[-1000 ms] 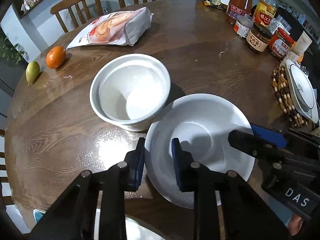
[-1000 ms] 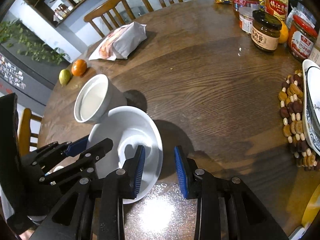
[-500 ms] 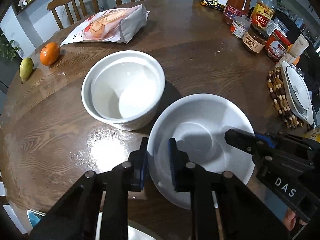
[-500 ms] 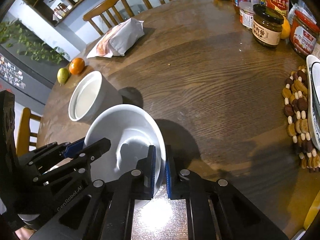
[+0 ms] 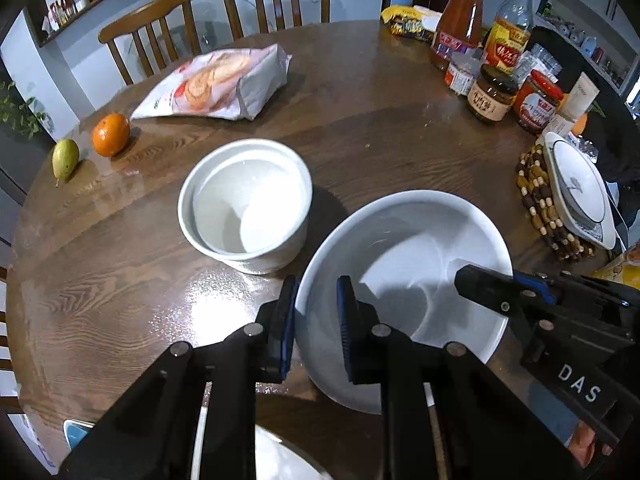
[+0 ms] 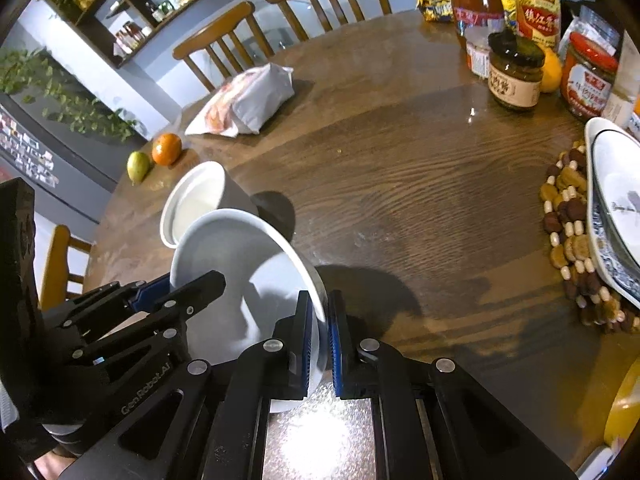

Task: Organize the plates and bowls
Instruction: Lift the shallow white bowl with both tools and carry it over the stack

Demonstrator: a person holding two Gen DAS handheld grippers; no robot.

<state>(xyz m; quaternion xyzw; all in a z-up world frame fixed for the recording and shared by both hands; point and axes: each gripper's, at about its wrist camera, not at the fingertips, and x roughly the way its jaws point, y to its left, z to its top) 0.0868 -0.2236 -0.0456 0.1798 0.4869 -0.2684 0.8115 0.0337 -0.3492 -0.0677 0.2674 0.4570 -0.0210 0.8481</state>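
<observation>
A white plate [image 5: 404, 264] is held above the round wooden table [image 5: 380, 136] and tilted. My left gripper [image 5: 316, 312] is shut on its left rim. My right gripper [image 6: 319, 324] is shut on its right rim; the plate shows in the right wrist view [image 6: 240, 280] too. A deep white bowl [image 5: 246, 204] stands on the table just left of the plate; it also shows in the right wrist view [image 6: 196, 200]. A second white plate [image 5: 264, 456] lies below my left gripper at the near edge.
A patterned plate [image 5: 576, 188] rests on a beaded trivet [image 5: 536, 196] at the right. Jars and bottles [image 5: 492, 92] stand at the back right. A snack bag [image 5: 216, 84], an orange [image 5: 111, 135] and a pear [image 5: 64, 158] lie at the back left. Chairs [image 5: 276, 0] stand behind the table.
Both grippers have closed on the white plate's opposite rims and lifted it off the table, tilting it. The deep bowl has not moved.
</observation>
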